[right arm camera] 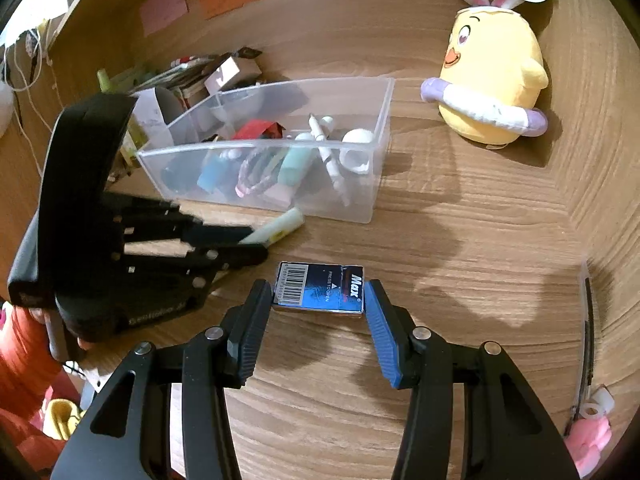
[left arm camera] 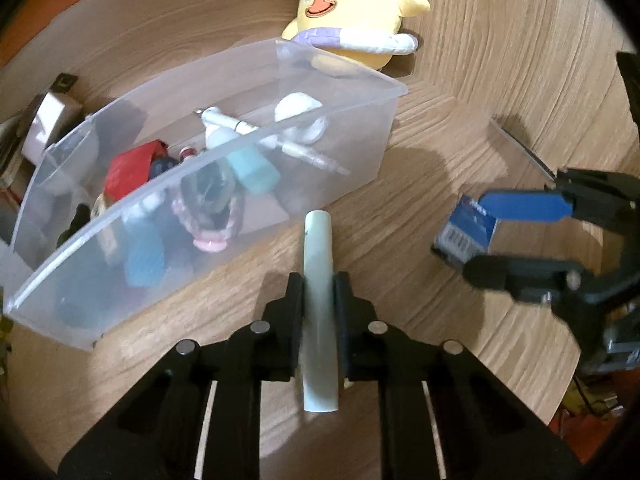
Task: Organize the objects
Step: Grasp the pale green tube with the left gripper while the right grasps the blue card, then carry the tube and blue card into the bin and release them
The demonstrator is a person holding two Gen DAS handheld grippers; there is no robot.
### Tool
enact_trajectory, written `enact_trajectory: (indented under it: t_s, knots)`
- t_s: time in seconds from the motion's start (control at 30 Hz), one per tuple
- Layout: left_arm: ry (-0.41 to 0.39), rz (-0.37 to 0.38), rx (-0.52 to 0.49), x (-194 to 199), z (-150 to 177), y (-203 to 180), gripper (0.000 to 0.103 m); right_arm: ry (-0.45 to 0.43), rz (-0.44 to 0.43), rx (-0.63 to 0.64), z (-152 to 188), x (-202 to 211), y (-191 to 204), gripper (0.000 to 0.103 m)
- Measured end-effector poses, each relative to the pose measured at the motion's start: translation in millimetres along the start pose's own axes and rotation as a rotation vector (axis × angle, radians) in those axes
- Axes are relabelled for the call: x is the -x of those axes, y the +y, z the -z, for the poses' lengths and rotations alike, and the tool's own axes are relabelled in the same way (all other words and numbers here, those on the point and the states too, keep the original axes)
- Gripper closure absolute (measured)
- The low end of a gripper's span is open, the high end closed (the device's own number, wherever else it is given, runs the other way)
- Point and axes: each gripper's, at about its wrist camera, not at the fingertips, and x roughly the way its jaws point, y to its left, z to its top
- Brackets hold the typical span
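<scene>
My left gripper (left arm camera: 318,280) is shut on a pale green tube (left arm camera: 318,280), held just above the wooden table near the front wall of a clear plastic bin (left arm camera: 344,112). The bin holds several small items: pens, a teal bottle, a red card, a pink bracelet. My right gripper (right arm camera: 318,290) is shut on a small blue Max box (right arm camera: 320,290) with a barcode, held low over the table. In the left wrist view the right gripper (left arm camera: 492,236) and the box (left arm camera: 468,228) are at the right. In the right wrist view the left gripper (right arm camera: 256,246) and tube (right arm camera: 276,230) are at the left, beside the bin (right arm camera: 360,200).
A yellow plush chick (left arm camera: 352,12) stands behind the bin, also in the right wrist view (right arm camera: 492,72). A clutter of pens, cards and a small box (right arm camera: 224,74) lies at the bin's far left. A thin clear ruler (right arm camera: 586,332) and a pink item (right arm camera: 588,432) lie at the right.
</scene>
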Motion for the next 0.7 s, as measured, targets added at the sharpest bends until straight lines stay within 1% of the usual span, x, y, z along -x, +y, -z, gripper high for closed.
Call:
enact_trajectory:
  t_s: [0.07, 0.17, 0.33, 0.47, 0.7]
  knots:
    - [-0.009, -0.013, 0.014, 5, 6, 0, 0.088, -0.01, 0.001, -0.001, -2, 1, 1, 0.058]
    - [-0.036, -0.003, 0.052, 19, 18, 5, 0.088, -0.03, -0.004, 0.006, -6, 5, 4, 0.058]
    - [-0.109, -0.007, 0.127, 52, 32, 19, 0.088, -0.067, -0.007, 0.013, -13, 14, 8, 0.058]
    - [-0.186, -0.023, 0.18, 79, 33, 32, 0.088, -0.112, -0.014, 0.018, -25, 24, 13, 0.058]
    - [-0.303, -0.053, 0.229, 115, 16, 54, 0.088, -0.187, -0.012, 0.013, -59, 28, 20, 0.058]
